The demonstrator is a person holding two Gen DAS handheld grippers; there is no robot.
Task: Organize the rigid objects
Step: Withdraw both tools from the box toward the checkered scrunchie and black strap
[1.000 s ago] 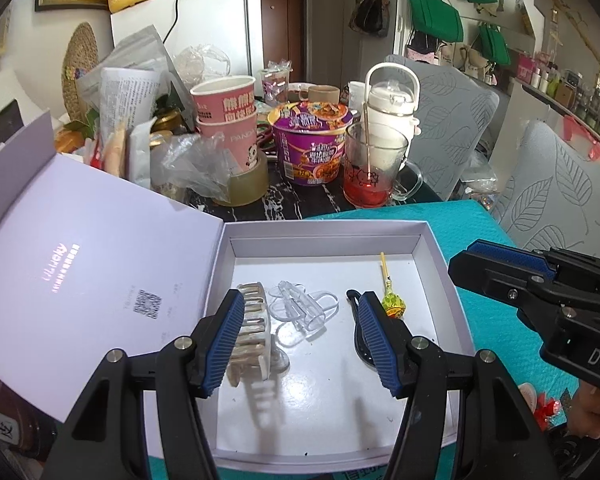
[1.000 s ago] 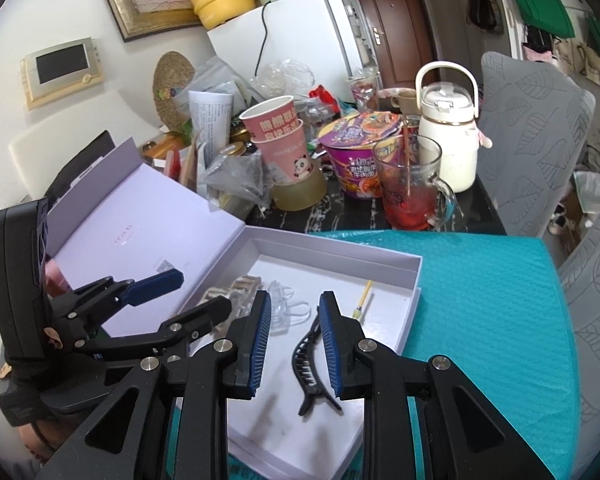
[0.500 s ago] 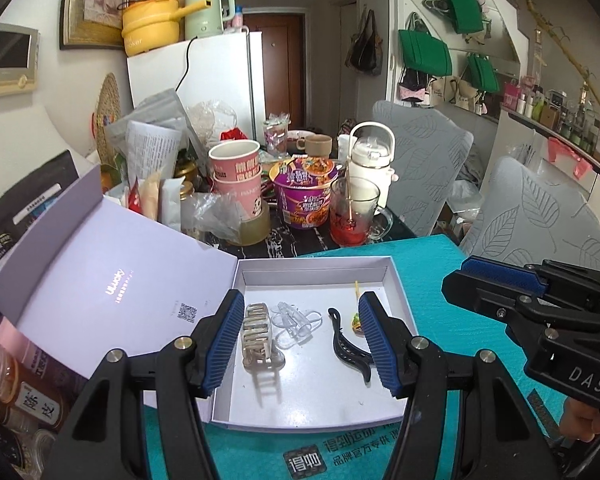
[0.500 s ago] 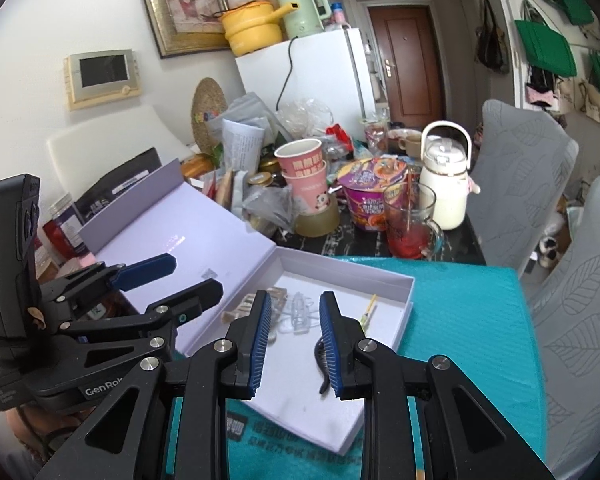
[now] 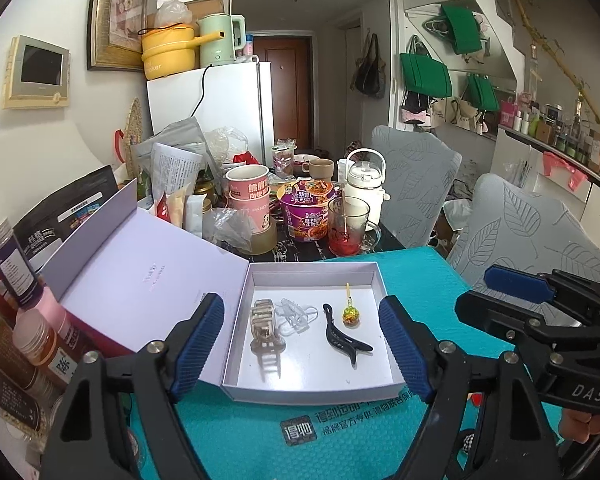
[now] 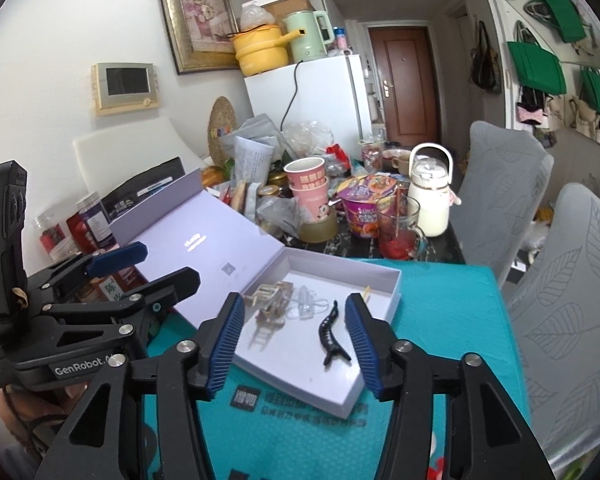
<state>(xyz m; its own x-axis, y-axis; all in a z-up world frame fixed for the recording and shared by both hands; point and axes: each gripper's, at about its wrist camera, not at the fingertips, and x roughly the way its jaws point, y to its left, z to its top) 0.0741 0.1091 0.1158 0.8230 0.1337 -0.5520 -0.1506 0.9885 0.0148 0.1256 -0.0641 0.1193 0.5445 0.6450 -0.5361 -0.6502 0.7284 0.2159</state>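
While both grippers hang above the near edge of the teal mat point(image 5: 260, 432), nothing is held in either one. The left gripper point(image 5: 302, 344) has its blue fingers point(image 5: 198, 338) spread wide apart, and its jaws have just been opening with only air between them. The right gripper point(image 6: 296, 344) also has its fingers point(image 6: 226, 344) spread, a bit less wide, and its jaws have just been opening too, with nothing pinched.

The white box point(image 5: 312, 394) sits open on the mat, past the fingertips. Its lid point(image 5: 140, 280) lies flat to the left. Four small things lie inside the box. The beige hair claw point(image 5: 265, 322) is on the left side. The clear hair clip point(image 5: 296, 314) lies just beside it, to its right. The black hair clip point(image 5: 342, 338) lies right of the middle, nearer than the clear one. The little lollipop point(image 5: 350, 312) is just beside the black clip, on its far right side, with its stick pointing away.

Far behind the box, the dark table is crowded. There are pink paper cups point(image 5: 247, 190), a purple noodle bowl point(image 5: 306, 210), a glass mug point(image 5: 348, 226) with red drink, and a white kettle point(image 5: 366, 184). Jars point(image 5: 8, 264) stand at the left.
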